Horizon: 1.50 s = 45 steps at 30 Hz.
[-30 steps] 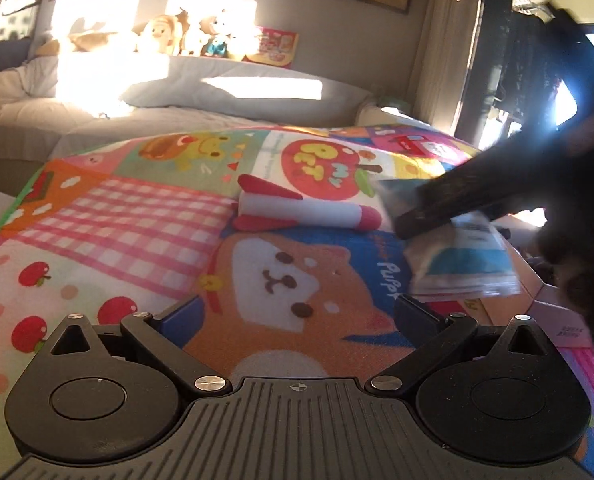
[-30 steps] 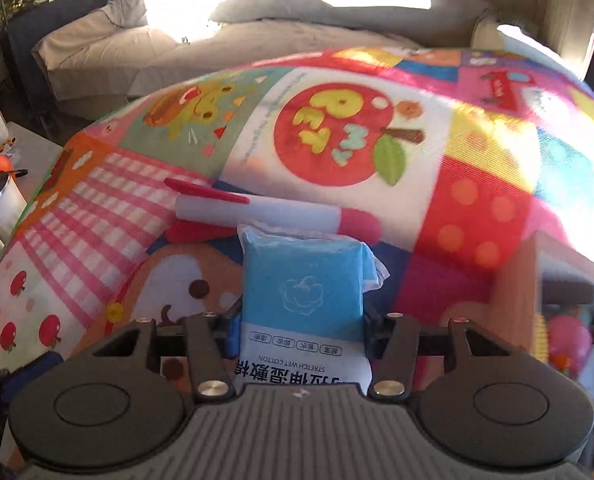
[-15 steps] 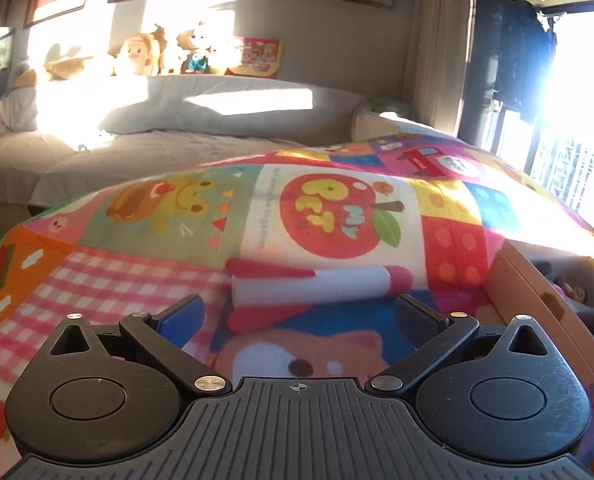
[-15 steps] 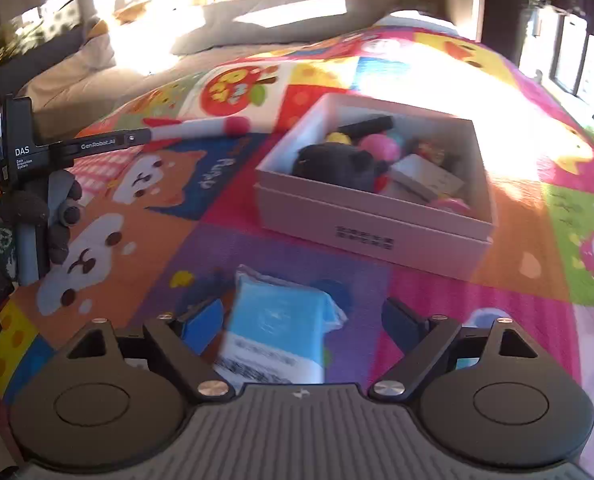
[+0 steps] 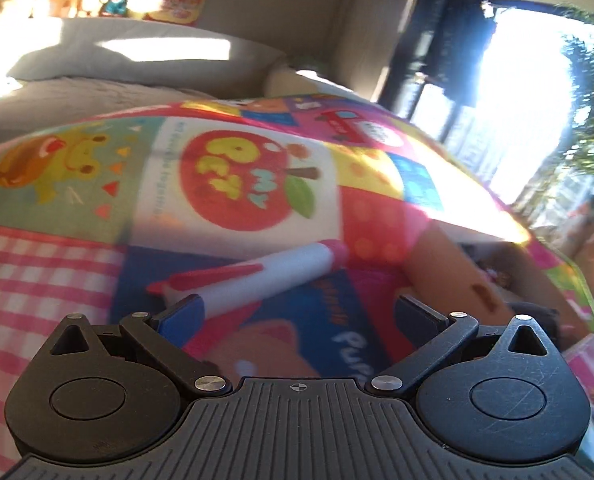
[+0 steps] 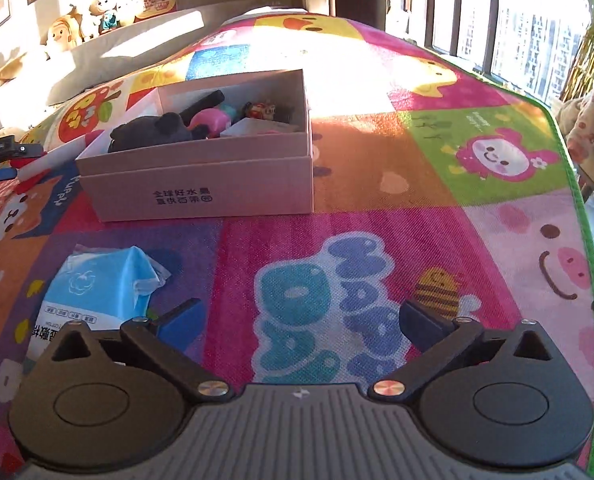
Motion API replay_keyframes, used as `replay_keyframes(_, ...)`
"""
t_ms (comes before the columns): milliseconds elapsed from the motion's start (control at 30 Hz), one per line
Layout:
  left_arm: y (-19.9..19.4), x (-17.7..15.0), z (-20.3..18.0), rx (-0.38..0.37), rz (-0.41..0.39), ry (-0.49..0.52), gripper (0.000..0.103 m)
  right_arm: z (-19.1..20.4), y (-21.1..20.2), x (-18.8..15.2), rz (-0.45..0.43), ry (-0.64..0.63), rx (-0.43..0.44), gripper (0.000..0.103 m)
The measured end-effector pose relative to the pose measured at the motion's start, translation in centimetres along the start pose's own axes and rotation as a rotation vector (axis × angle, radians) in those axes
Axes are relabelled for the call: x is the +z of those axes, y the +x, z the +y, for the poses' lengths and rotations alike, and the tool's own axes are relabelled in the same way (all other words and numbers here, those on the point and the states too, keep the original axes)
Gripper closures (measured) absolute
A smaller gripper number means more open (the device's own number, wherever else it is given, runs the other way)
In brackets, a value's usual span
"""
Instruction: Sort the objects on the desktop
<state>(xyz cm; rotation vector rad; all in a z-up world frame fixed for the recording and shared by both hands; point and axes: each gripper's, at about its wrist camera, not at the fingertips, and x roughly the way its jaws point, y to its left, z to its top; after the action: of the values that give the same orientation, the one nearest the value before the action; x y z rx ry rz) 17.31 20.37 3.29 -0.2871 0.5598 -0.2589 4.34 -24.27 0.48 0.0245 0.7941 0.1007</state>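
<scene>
Lying on the colourful play mat, the blue wipes pack sits just outside the right gripper, whose jaws have just been opening and now stand wide with nothing between them. Beyond it a pale cardboard box holds a dark plush toy and small items. The left gripper is spread open too, gripping nothing, its left finger just in front of the red-and-white toy rocket lying on the mat beside the box
</scene>
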Motion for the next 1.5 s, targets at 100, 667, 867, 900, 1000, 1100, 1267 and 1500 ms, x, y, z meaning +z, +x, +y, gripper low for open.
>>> replay_keyframes(100,-1.6,-0.5,-2.1,0.027,-0.058,0.11,0.0,0.3,0.5,-0.8,-0.012,0.002,-0.006,0.0)
replay_keyframes(667,4.7,-0.5,-4.2,0.279,0.096,0.342,0.056,0.8,0.7,-1.2,-0.035,-0.017,-0.016,0.0)
replay_keyframes(867,-0.4,-4.2,-9.2,0.257,0.081,0.336,0.074,0.7,0.6,-1.3,-0.041,-0.007,-0.008,0.0)
replay_keyframes(900,-1.4,-4.9,-10.0,0.251,0.079,0.329,0.074,0.7,0.6,-1.3,-0.042,-0.005,-0.006,0.0)
replay_keyframes(1000,-4.5,-7.5,-12.0,0.234,0.096,0.262,0.074,0.6,0.6,-1.2,-0.042,-0.003,-0.003,0.0)
replay_keyframes(1100,-7.5,-10.1,-14.2,0.193,0.127,0.208,0.077,0.8,0.6,-1.3,-0.039,-0.014,-0.006,0.0)
replay_keyframes(1267,-11.3,-13.7,-18.0,0.071,0.173,0.192,0.068,0.8,0.4,-1.5,-0.042,-0.025,0.016,0.0)
replay_keyframes(1500,-13.1,-13.3,-19.6,0.067,0.094,0.182,0.019,1.2,0.3,-1.7,-0.027,-0.053,0.013,0.0)
